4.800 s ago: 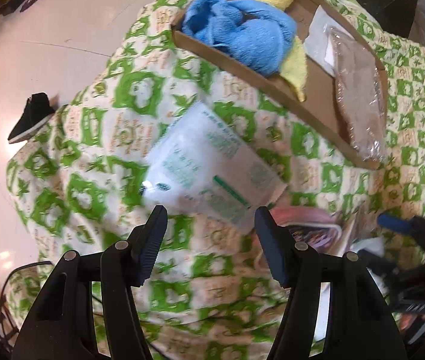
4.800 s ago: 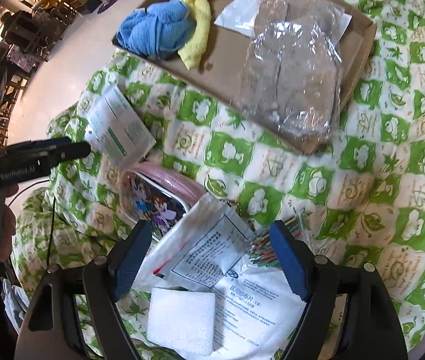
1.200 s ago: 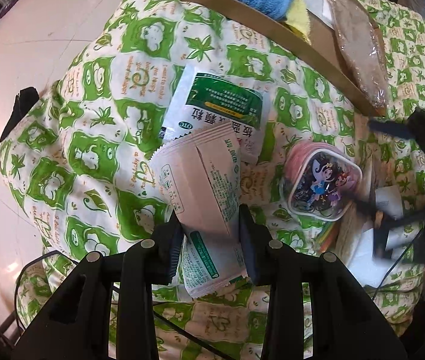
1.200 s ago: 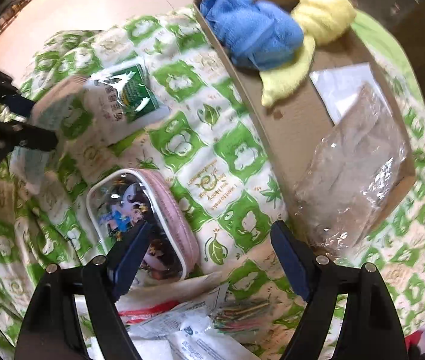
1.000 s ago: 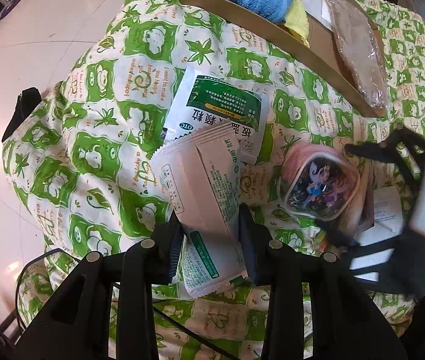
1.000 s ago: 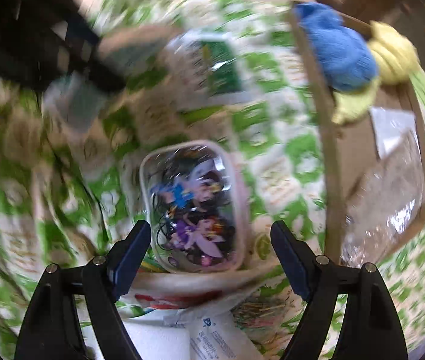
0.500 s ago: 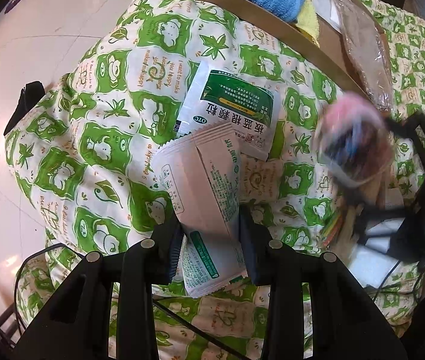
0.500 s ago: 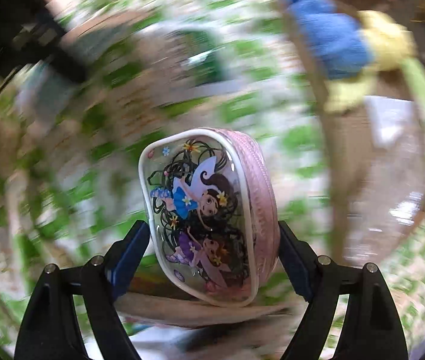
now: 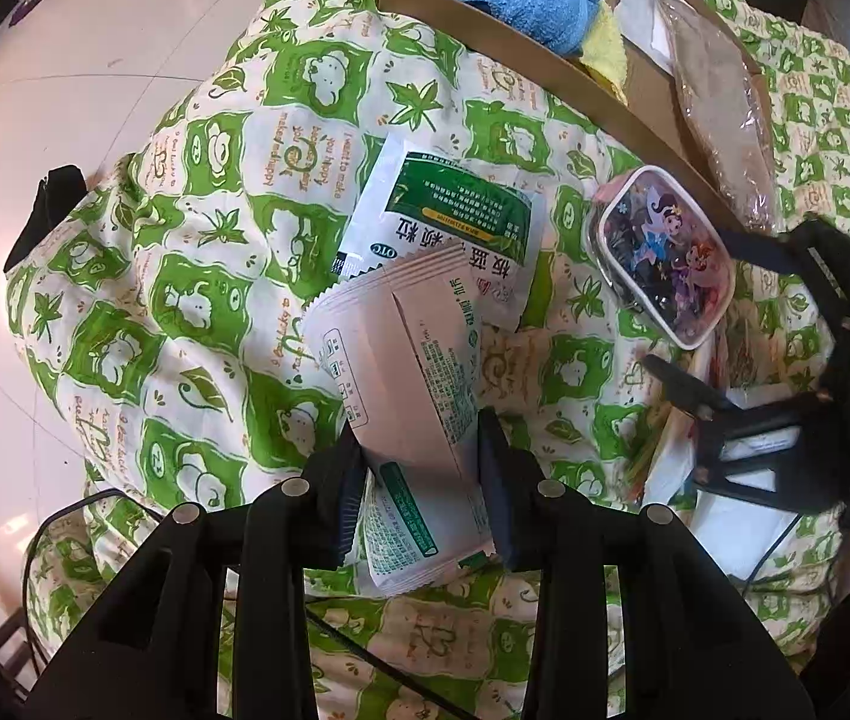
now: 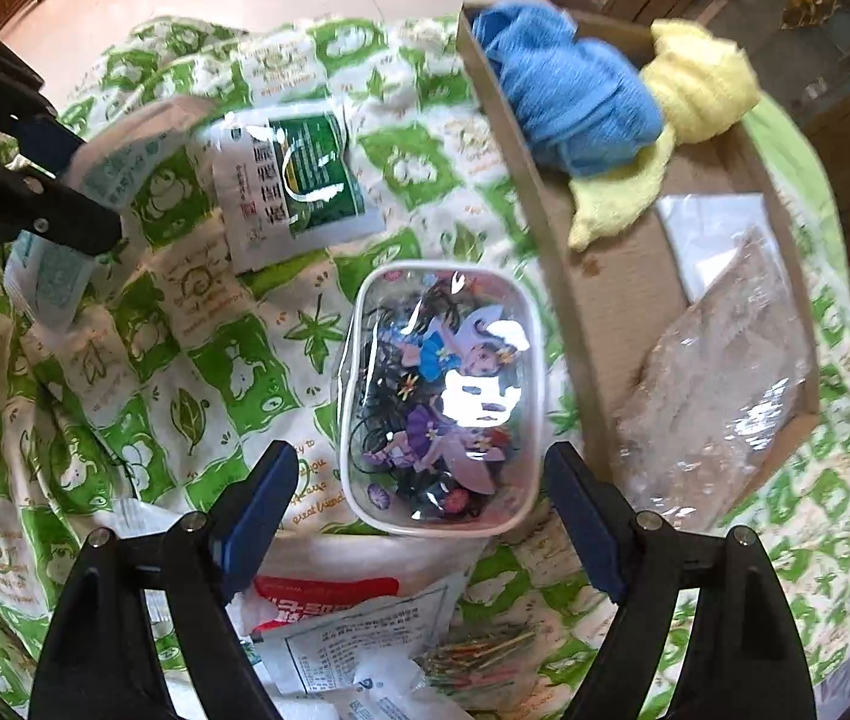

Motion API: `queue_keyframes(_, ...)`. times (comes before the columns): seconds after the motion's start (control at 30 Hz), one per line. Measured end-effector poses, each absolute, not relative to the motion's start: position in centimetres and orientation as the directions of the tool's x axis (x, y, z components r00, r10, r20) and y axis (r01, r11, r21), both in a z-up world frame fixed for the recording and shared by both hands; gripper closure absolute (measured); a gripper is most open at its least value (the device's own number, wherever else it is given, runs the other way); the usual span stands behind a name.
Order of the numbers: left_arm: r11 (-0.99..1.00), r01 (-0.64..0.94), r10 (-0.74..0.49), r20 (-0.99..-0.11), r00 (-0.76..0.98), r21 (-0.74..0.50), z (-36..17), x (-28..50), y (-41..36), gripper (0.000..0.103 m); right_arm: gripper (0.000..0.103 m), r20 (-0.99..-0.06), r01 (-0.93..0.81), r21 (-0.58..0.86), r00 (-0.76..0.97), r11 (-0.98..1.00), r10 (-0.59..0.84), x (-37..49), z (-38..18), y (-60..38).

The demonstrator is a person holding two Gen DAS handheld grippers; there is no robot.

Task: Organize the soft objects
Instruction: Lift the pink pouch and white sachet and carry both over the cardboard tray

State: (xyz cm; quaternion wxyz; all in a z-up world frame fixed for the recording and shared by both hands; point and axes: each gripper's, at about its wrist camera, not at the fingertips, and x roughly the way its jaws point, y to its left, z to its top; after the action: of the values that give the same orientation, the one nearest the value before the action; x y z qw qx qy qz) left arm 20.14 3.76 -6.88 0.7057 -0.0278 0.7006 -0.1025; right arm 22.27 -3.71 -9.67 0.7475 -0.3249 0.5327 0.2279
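The cartoon pouch [image 10: 443, 402] has been shifted since the earlier frames: from its spot among the packets it has been carried nearer the cardboard tray [image 10: 521, 180] and now lies flat on the green-patterned cloth [image 10: 125, 360], just beside the tray's near wall. The right gripper [image 10: 419, 492] is seen with its fingers spread wide to either side of the pouch, pads clear of it. In the left gripper [image 9: 419, 462] a pale sachet [image 9: 407, 372] is pinched, fingers narrow on its lower half, above the green-labelled sachet [image 9: 455, 222].

The pouch is judged light and yielding, with a glossy clear face likely to be slippery; a hold across the pink zipped sides, not the shiny front, is recommended. The held sachet looks thin and floppy, so sagging is to be expected beyond the pads. In the tray, a blue towel [image 10: 569, 90], a yellow towel [image 10: 695, 84] and a clear-wrapped brown pack [image 10: 725, 372] are already laid.
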Motion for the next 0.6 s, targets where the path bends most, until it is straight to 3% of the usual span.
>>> queue_keyframes(0.2, 0.972, 0.105, -0.213, -0.977, 0.009, -0.211, -6.8, 20.5, 3.3, 0.069, 0.019, -0.972, -0.595, -0.073, 0.222, 0.8, 0.077, 26.6, -11.7, -7.1)
queue_keyframes(0.27, 0.973, 0.104, -0.21, -0.978, 0.011, -0.208, -6.8, 20.4, 3.3, 0.069, 0.026, -0.974, -0.57, -0.039, 0.206, 0.821, 0.097, 27.2, -11.7, -7.8)
queue_keyframes(0.33, 0.973, 0.099, -0.213, -0.977, 0.02, -0.21, -6.5, 20.2, 3.6, 0.069, 0.027, -0.973, -0.557, -0.017, 0.202, 0.83, 0.115, 27.3, -11.6, -8.3)
queue_keyframes(0.6, 0.977, 0.066, -0.205, -0.977, 0.064, -0.201, -4.9, 19.1, 5.0, 0.069, 0.029, -0.94, -0.516, 0.053, 0.264, 0.855, 0.218, 25.3, -7.7, -10.9)
